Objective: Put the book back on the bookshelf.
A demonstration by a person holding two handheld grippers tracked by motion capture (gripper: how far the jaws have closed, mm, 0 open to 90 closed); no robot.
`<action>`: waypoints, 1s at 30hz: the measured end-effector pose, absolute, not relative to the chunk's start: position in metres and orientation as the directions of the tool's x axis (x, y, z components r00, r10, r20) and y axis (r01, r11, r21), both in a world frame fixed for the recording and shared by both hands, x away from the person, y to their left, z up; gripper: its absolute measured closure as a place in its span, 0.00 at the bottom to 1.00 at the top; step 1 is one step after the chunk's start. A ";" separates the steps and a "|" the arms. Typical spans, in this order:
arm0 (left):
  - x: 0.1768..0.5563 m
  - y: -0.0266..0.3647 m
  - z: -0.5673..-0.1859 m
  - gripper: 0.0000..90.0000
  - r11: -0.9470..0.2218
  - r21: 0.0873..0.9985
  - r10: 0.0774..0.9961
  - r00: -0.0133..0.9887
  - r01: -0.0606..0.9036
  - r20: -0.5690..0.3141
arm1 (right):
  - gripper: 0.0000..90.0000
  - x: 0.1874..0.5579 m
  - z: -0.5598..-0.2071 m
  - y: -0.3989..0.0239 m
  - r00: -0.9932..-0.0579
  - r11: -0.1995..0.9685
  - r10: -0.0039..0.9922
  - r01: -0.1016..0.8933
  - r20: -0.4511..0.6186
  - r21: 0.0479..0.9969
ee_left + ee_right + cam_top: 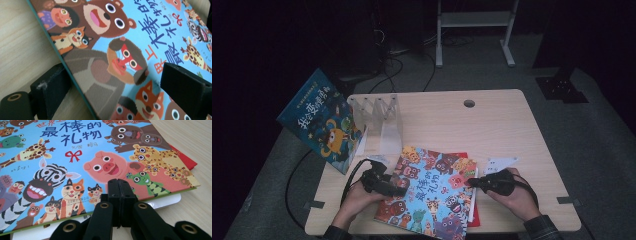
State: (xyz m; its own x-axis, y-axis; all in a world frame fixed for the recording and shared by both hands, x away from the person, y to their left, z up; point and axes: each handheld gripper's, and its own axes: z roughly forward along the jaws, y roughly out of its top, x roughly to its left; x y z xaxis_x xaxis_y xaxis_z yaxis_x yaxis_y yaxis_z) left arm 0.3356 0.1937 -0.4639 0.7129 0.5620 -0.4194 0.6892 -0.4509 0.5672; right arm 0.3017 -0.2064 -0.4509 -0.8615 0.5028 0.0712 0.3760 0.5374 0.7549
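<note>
Looks like early days: the animal picture book (pixel 432 192) lies flat near the table's (pixel 512 130) front edge. Right gripper (pixel 121 187) is clamped on its edge, left gripper (pixel 110 82) straddles the opposite edge, jaws apart. Lifting's left.

Dim lab or recording studio: lone light-wood desk (pixel 512 125) with cable hole (pixel 469 103) on grey carpet, black surroundings, loose cables (pixel 399 65) on floor, white metal stand frame (pixel 474 30) behind, black floor mount (pixel 562 85).
</note>
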 end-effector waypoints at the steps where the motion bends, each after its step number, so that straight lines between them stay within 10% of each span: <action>1: 0.336 0.193 -0.464 0.10 -0.448 0.568 0.560 0.712 0.690 -0.423 | 0.99 0.302 -0.451 -0.206 -0.861 0.537 0.503 0.376 0.071 0.755; 30: 0.344 0.190 -0.463 0.10 -0.418 0.528 0.566 0.667 0.739 -0.485 | 0.99 0.294 -0.456 -0.215 -0.873 0.575 0.481 0.384 0.081 0.723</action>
State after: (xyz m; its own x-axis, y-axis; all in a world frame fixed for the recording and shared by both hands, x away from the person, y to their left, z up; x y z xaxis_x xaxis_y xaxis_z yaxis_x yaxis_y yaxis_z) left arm 0.3442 0.1901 -0.4627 0.6666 0.5658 -0.4854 0.7393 -0.4184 0.5276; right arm 0.2938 -0.2147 -0.4559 -0.8730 0.4810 0.0806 0.3836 0.5751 0.7226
